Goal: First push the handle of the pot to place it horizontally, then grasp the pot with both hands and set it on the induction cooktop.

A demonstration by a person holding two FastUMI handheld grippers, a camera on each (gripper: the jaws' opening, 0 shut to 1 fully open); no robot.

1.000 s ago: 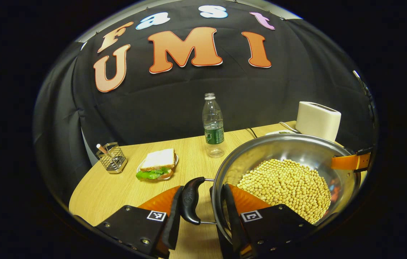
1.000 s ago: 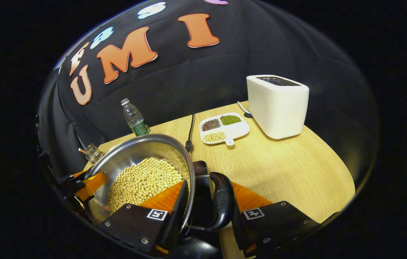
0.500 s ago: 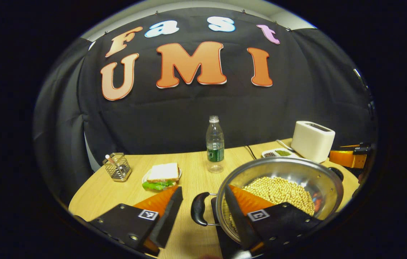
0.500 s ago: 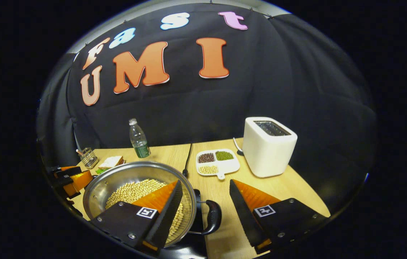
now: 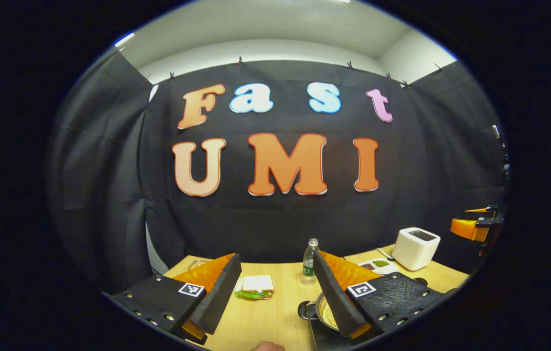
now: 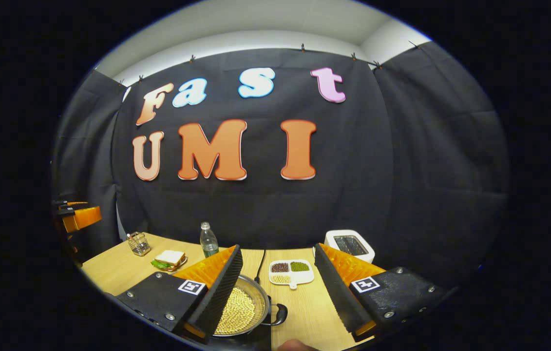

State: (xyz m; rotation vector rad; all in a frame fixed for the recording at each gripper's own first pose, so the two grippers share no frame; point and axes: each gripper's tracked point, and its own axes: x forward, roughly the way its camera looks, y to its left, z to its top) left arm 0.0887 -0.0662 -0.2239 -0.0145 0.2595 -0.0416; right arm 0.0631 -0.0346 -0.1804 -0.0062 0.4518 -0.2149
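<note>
— Your fingers are spread on both tools. Why hold them like that?

— Nearest to me, my left gripper and my right gripper both stand wide apart with nothing between the pads, lifted high above the table. I judge the carrying is done, so there is nothing left to pinch, and open jaws cannot snag a handle on the way up.

— And the pot?

— Just below my right fingers: the pot, full of pale beans, sits on a dark slab at the near edge, which I take for the induction cooktop. Its black side handle lies level, pointing toward the bare wood. In the left gripper view the same pot peeks out under my right-hand finger.

— What lies beyond?

— The divided dish of beans and a cord just behind the pot, then the sandwich, the bottle and wire holder, with the toaster farthest right. All stand well apart from the pot, so setting it down needed no clearing.
</note>
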